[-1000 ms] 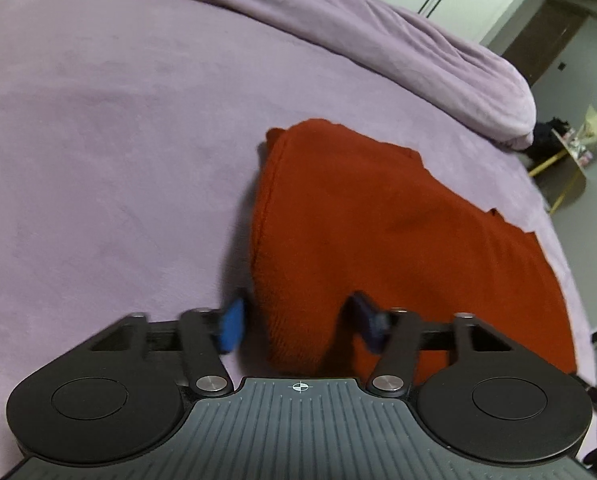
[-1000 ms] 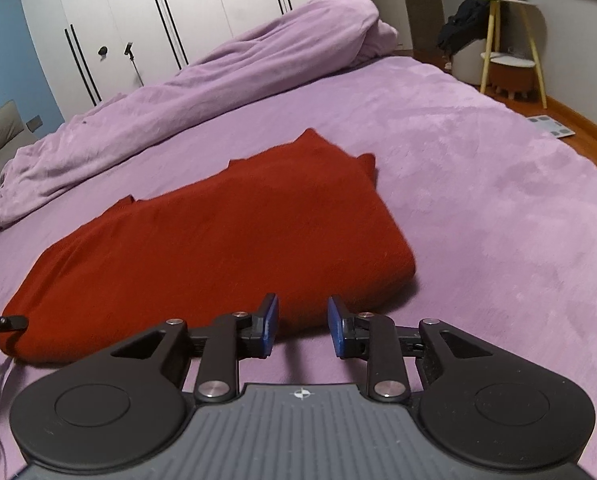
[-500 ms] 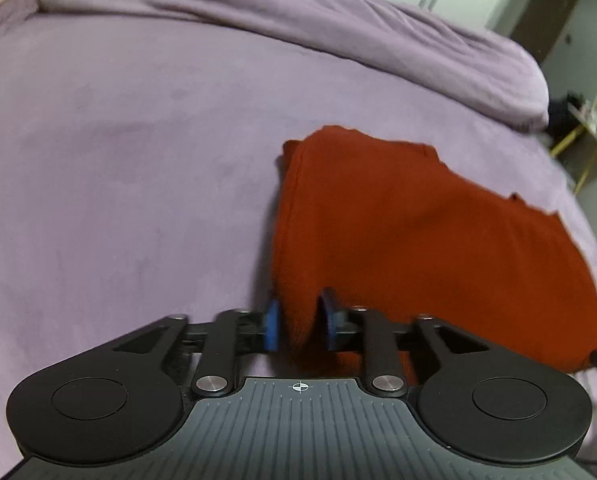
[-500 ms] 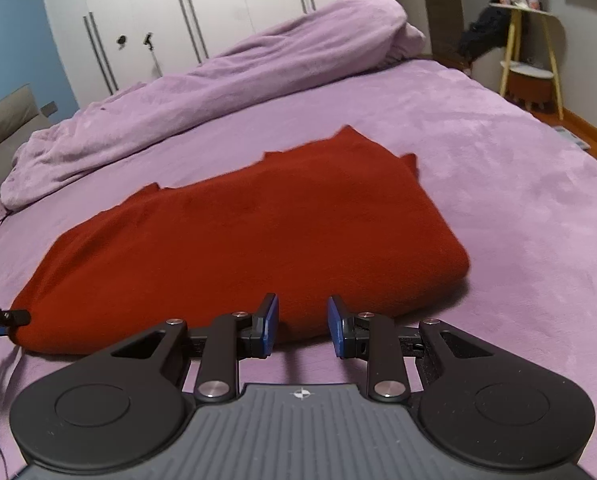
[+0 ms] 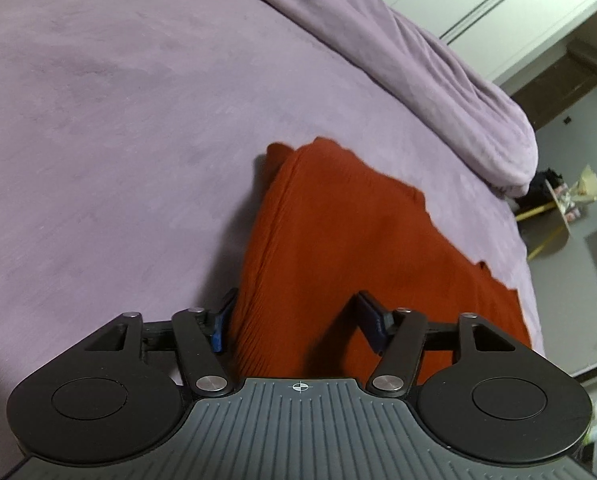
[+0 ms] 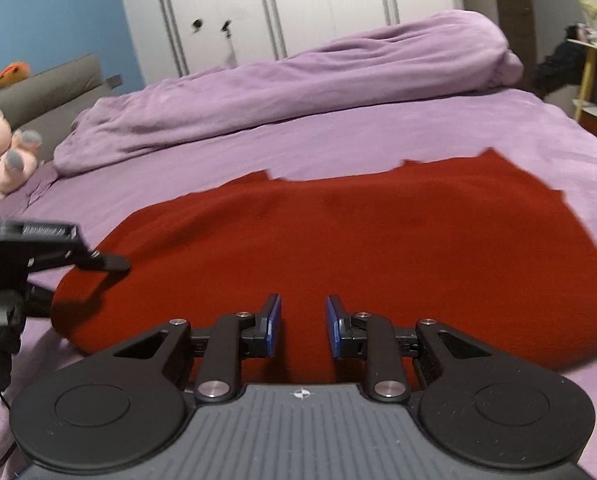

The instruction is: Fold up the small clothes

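A folded rust-red knit garment point(image 5: 338, 240) lies flat on the purple bed point(image 5: 118, 120). My left gripper point(image 5: 298, 324) is open, its blue pads astride the garment's near edge, the cloth between them but not pinched. In the right wrist view the garment point(image 6: 378, 240) spreads wide across the bed. My right gripper point(image 6: 302, 326) is open, its pads a small gap apart just above the garment's near edge, holding nothing. The left gripper point(image 6: 98, 262) shows at the left, at the garment's left end.
A rumpled purple duvet point(image 6: 298, 84) lies along the far side of the bed. Pink plush toys point(image 6: 2, 144) sit at the headboard on the left. White wardrobes point(image 6: 298, 12) stand behind. A yellow-legged side table point(image 6: 590, 64) stands at the right.
My left gripper shut on the garment's edge half a second ago and has now opened again. My right gripper moved forward over the garment's near edge, still open.
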Demonstrator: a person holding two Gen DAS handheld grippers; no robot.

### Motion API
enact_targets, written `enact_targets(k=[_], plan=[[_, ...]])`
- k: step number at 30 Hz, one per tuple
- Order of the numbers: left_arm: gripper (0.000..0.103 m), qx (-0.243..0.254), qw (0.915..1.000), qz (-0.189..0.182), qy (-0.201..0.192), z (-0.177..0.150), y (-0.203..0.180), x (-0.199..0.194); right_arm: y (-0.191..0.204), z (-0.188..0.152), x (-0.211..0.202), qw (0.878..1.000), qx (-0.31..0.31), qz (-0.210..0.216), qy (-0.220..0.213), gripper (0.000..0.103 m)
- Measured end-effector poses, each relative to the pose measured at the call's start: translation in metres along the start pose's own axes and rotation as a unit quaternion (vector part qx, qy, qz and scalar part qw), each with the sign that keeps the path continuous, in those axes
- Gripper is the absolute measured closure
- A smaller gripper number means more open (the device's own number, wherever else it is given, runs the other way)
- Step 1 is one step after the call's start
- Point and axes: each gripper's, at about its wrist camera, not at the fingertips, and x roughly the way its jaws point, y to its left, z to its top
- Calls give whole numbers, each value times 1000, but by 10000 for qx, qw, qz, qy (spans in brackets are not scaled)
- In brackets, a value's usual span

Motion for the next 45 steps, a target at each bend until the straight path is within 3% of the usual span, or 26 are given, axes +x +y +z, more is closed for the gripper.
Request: enact_targets(k=[2,6,9,11,12,14,17,20,24,27,35,40,43,45], plan=[[61,-119,9998,-169,27,4,2,3,11,-2,7,9999,-159,31,-10,80],[59,-107,9997,-214,49,3,5,10,17,-10,21,9993,-140,314,166,79],[53,-97,9994,-329,-12,3,4,14,23,-14,22,9990,-340,244,162,79],[64,-118,9994,-317,-32,4,4,15,29,-14,19,9983,-555,120,155,86],[72,-159,9994,-303,-29,4,5,15,31,-13,19,9981,-599,49,135,96],[79,-288,9989,-356,-29,5,7,13,32,-14,15,9980,-605,-150,64,98],[83,-309,9986,-428,-91,6,4,6,30,-21,21,9977,-589,-304,133,102],[84,-246,9993,-291,-71,8,-4,2,39,-24,26,9928,-1110,-386,232,102],[86,2,9999,132,-64,11,-24,-5,20,-10,5,9987,-479,-106,149,102],[87,294,9989,349,-131,12,-43,-12,1,-12,-18,9995,-156,-278,-50,101],[90,1047,9943,-65,-183,-3,-127,-17,-55,-19,-52,9947,711,-701,-259,101],[90,1537,9880,-154,94,-35,-180,24,-73,-19,-54,9928,837,-808,-277,101],[97,1696,9847,-19,404,-60,-190,57,-76,-22,-53,9932,795,-819,-231,101],[96,1569,9857,-25,610,-71,-186,75,-80,-25,-51,9934,810,-800,-154,101]])
